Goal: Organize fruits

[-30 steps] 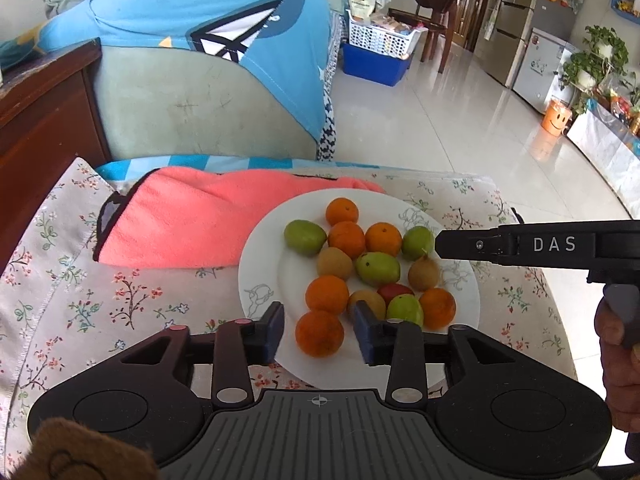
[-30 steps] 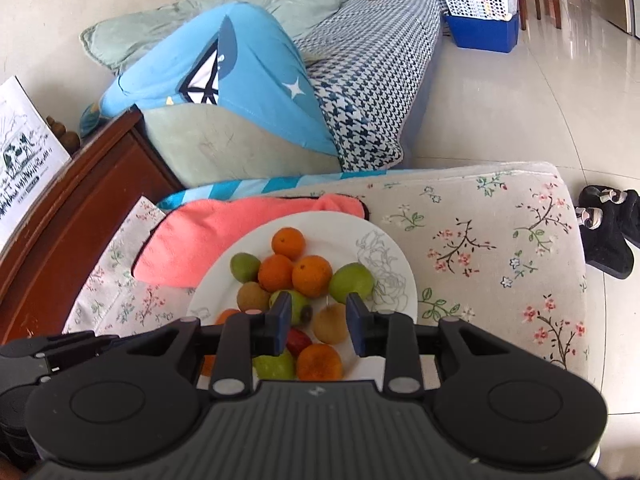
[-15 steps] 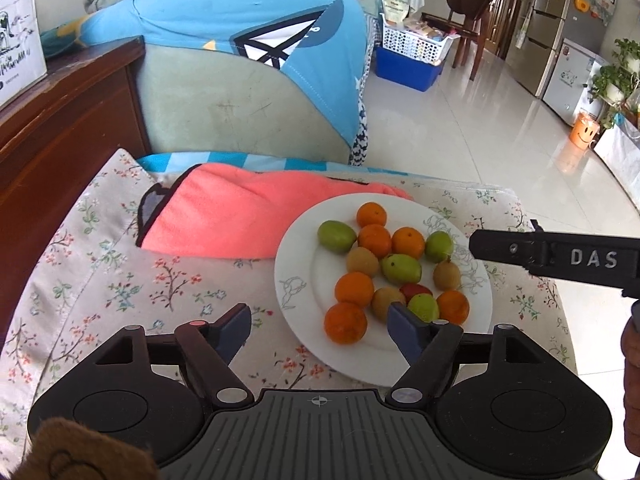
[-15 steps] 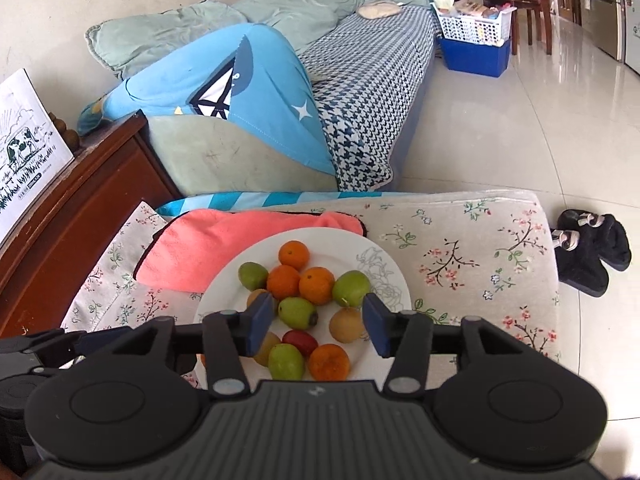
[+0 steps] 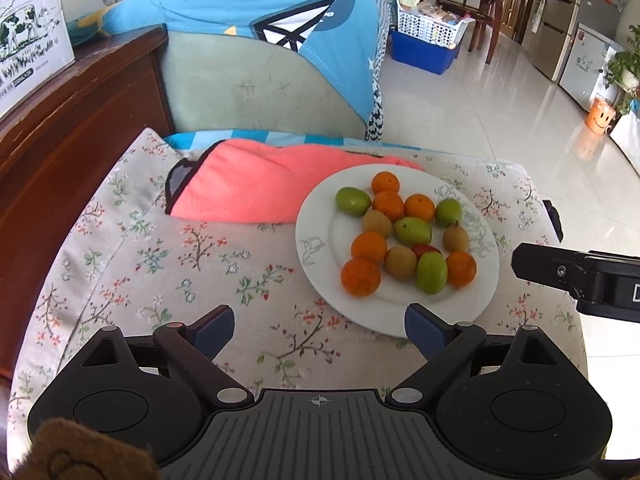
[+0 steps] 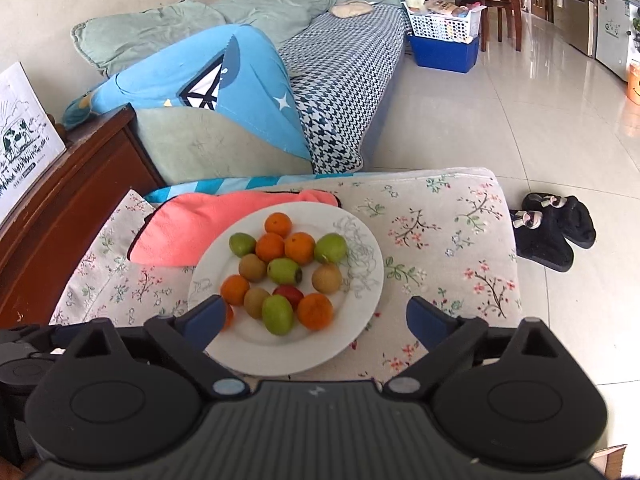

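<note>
Fruit (image 5: 404,236) lies heaped on a white plate (image 5: 316,240) atop a flowered cloth (image 5: 160,260), just beside a pink towel (image 5: 256,188); left gripper (image 5: 320,326) and right gripper (image 6: 314,316) hover near the plate's front rim, jaws spread wide, holding nothing.

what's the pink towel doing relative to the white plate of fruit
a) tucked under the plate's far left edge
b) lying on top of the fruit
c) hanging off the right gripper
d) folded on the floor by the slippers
a: the pink towel lies flat on the floral cloth, and the far left rim of the white plate overlaps its edge; the fruit is uncovered.
</note>
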The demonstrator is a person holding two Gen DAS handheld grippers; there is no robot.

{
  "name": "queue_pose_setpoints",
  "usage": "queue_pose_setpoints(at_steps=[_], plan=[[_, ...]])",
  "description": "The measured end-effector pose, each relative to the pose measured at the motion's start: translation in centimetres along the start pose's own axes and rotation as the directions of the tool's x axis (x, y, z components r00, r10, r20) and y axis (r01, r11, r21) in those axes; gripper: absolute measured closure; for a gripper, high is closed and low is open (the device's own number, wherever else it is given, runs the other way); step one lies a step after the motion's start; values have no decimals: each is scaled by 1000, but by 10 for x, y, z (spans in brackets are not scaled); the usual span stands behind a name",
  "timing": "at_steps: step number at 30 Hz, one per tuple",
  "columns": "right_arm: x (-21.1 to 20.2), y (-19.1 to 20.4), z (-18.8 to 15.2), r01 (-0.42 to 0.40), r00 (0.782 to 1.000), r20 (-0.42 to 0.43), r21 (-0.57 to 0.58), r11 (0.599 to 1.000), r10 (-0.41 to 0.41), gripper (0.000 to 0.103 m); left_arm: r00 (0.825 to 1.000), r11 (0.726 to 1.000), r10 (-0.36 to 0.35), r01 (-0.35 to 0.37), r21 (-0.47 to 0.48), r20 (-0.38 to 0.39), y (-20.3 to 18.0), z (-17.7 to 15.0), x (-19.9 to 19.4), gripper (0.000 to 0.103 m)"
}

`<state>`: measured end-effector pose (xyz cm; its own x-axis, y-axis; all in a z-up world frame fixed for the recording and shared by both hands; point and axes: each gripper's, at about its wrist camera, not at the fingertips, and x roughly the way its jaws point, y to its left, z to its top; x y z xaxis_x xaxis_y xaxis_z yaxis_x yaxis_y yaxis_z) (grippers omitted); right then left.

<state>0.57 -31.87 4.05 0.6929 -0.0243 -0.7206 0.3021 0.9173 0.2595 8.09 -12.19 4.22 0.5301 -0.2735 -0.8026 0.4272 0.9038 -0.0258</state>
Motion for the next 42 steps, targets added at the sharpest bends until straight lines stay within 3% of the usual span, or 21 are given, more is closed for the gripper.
queue_pose_setpoints(at_steps=[6,42], plan=[[-1,1,-15,93,995,-39,-10,996,-94,1,999,999,34,-34,-9,-13,2,-7,-6,9],[26,17,-18,184,975,-120,-40,982,-188,1,993,994,96,-99,-43,-68,3,3,11,9]])
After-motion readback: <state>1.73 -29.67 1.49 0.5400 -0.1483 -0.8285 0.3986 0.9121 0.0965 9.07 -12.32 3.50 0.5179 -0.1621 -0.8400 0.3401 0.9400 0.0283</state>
